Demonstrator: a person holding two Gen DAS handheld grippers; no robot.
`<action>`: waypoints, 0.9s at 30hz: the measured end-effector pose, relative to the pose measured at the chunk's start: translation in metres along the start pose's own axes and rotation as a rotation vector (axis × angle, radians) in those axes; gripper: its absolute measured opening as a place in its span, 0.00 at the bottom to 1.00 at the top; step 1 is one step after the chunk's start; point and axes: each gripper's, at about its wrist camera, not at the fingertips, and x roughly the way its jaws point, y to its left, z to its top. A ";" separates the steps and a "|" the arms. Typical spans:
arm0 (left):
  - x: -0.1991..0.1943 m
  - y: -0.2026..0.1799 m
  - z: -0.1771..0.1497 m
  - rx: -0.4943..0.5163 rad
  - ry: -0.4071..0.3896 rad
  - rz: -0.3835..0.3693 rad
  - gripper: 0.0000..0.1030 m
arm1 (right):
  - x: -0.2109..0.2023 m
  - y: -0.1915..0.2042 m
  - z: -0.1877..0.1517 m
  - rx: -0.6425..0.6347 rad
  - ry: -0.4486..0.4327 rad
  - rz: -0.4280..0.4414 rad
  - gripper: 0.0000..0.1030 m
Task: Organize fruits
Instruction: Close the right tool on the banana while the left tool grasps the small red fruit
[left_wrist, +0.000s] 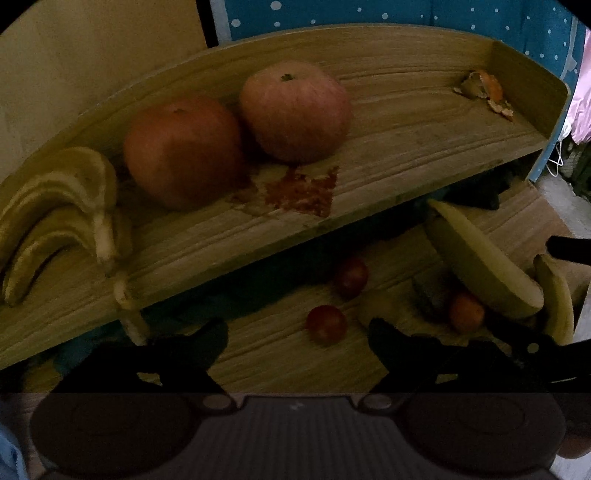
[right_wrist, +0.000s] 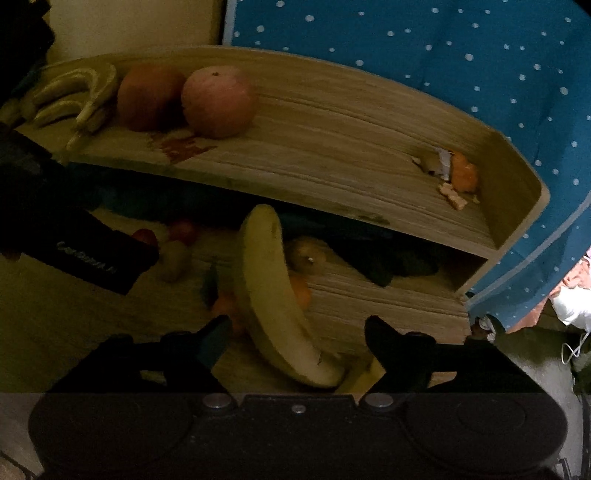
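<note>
Two tiers on the wooden shelf (left_wrist: 406, 155): its upper board holds sorted fruit, banana bunch (left_wrist: 62, 218) at the left end, two apples (left_wrist: 295, 110) beside it. Loose banana (right_wrist: 273, 295) lies below that board, between the wide-open, empty right gripper (right_wrist: 297, 332) jaws, likely next. Left gripper (left_wrist: 297, 339), also open and empty, faces small red fruits (left_wrist: 327, 323) below the board
</note>
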 end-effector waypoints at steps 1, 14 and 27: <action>0.000 0.000 0.000 -0.002 0.000 -0.005 0.78 | 0.000 0.000 0.000 0.000 -0.002 0.013 0.69; 0.018 -0.016 0.000 -0.002 0.025 -0.047 0.41 | 0.011 0.001 0.007 0.040 -0.021 0.084 0.54; 0.030 -0.021 -0.003 -0.011 0.009 -0.056 0.27 | 0.015 0.011 0.013 0.019 -0.084 0.042 0.43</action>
